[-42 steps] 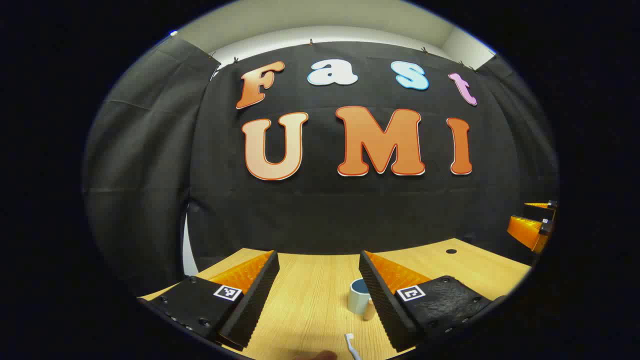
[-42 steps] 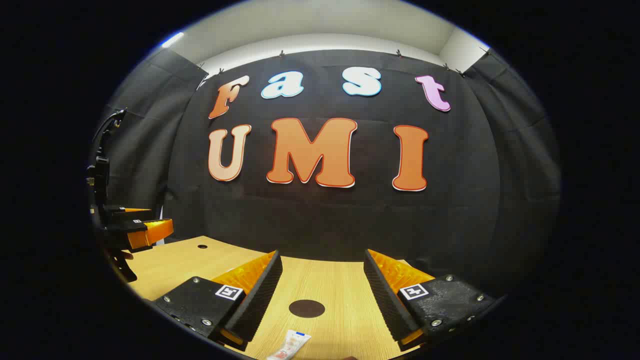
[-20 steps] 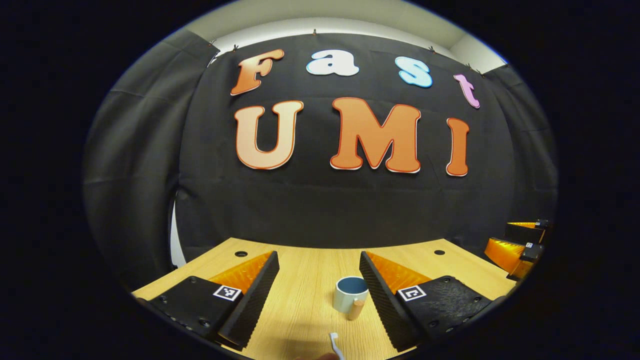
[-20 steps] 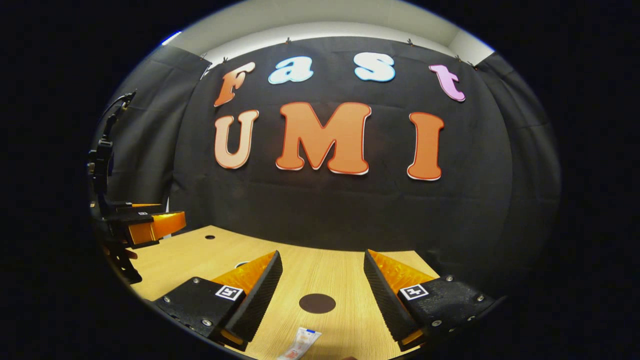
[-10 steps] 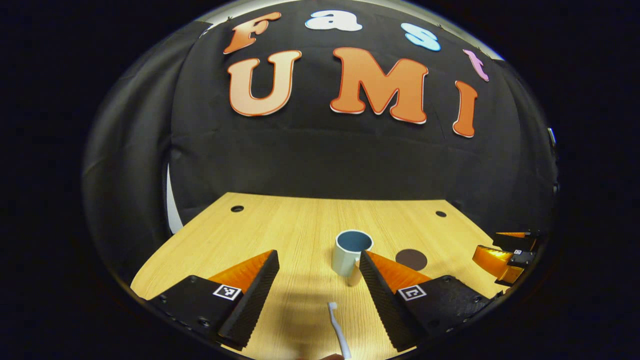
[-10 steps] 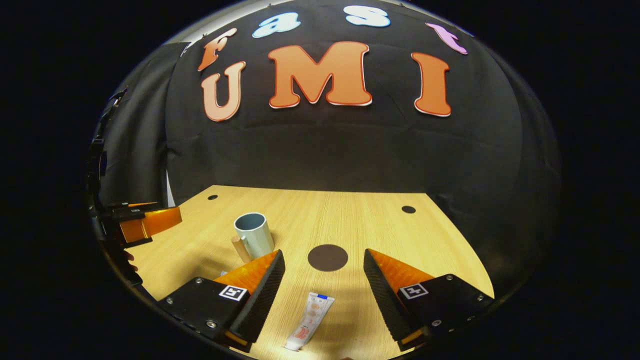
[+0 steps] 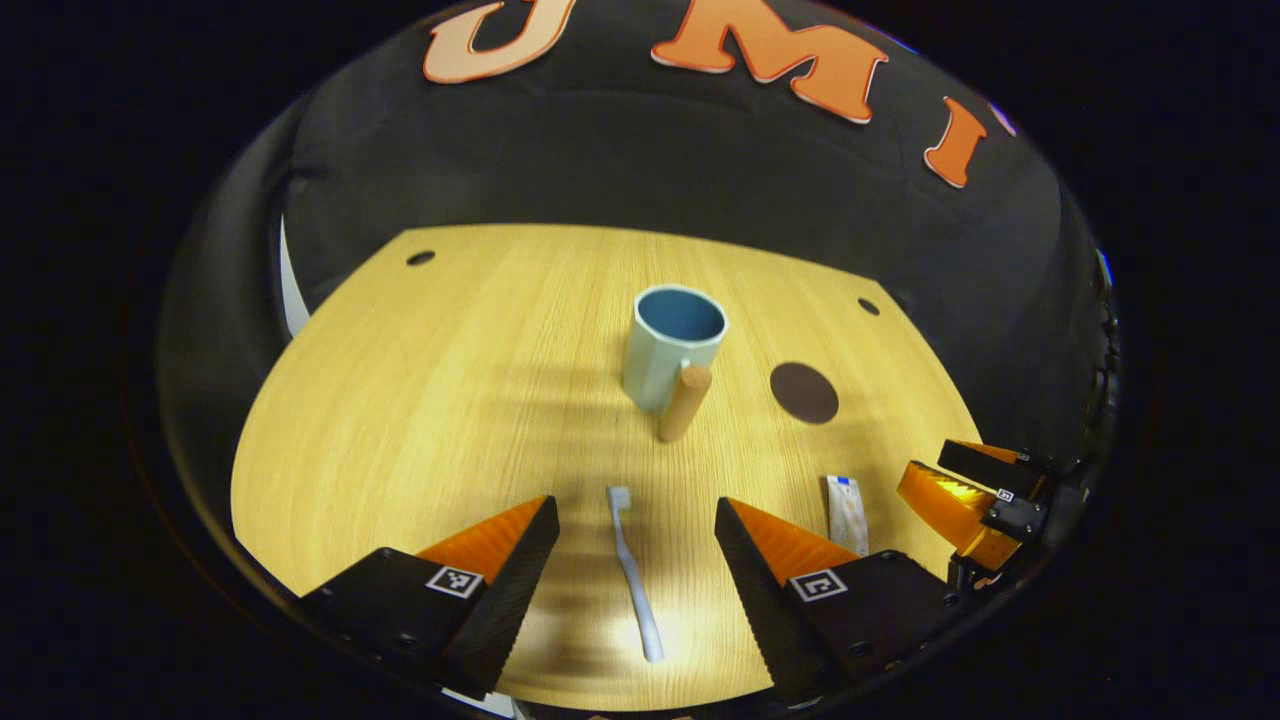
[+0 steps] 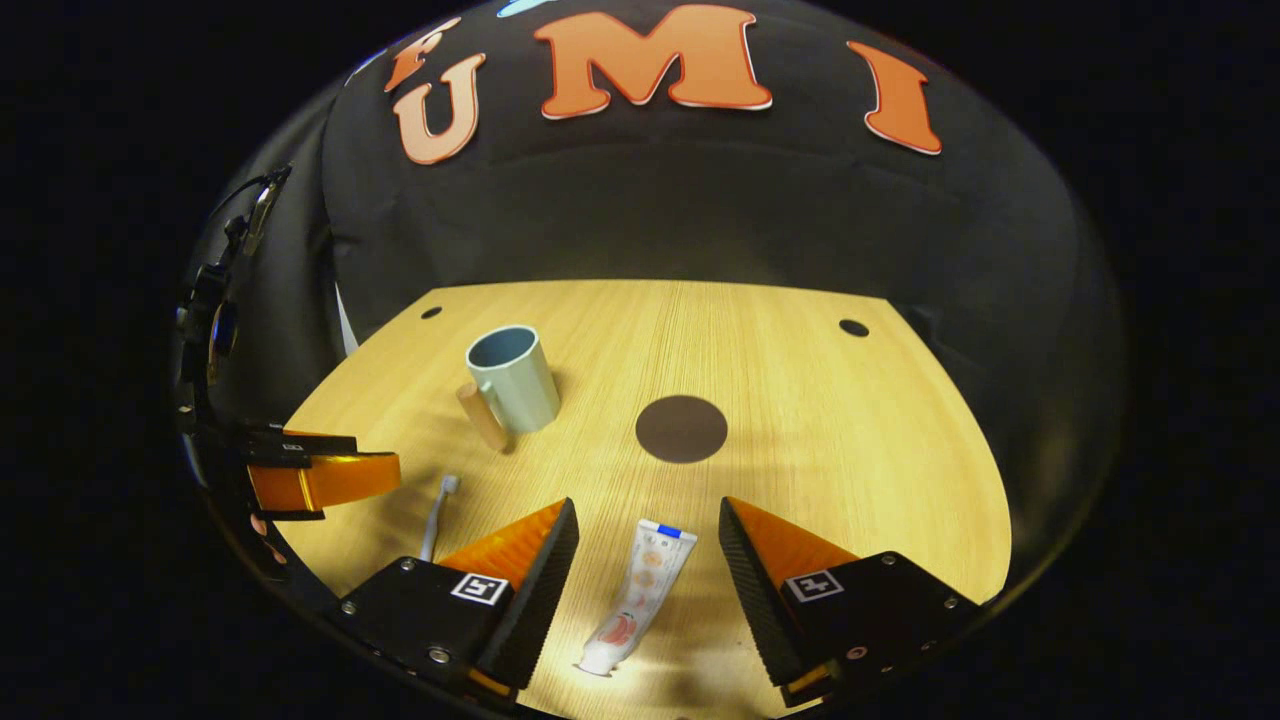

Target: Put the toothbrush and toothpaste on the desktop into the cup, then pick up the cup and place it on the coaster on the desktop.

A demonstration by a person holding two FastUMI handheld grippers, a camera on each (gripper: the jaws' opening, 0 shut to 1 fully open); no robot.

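Observation:
A white toothbrush [image 7: 633, 571] lies flat on the wooden desktop [image 7: 420, 400], straight between the fingers of my open left gripper [image 7: 635, 520], head pointing away. Beyond it a pale cup [image 7: 668, 347] with a wooden handle stands upright, a dark round coaster [image 7: 804, 392] to its right. In the right gripper view a white toothpaste tube [image 8: 637, 595] lies between the fingers of my open right gripper [image 8: 645, 520], cap end near me. The cup [image 8: 513, 378] is far left, the coaster [image 8: 681, 428] just ahead, the toothbrush [image 8: 438, 515] at left. Both grippers hover above the desktop, holding nothing.
The toothpaste tube [image 7: 848, 513] and the right gripper [image 7: 975, 500] appear at the right of the left gripper view. The left gripper [image 8: 310, 475] shows at the left edge of the right gripper view. Small round holes [image 8: 853, 327] sit near the desktop's far corners by the black cloth wall.
Both grippers have tilted downward and come forward over the desktop. The toothbrush and the toothpaste now lie between their open fingers, and the cup and coaster show in full.

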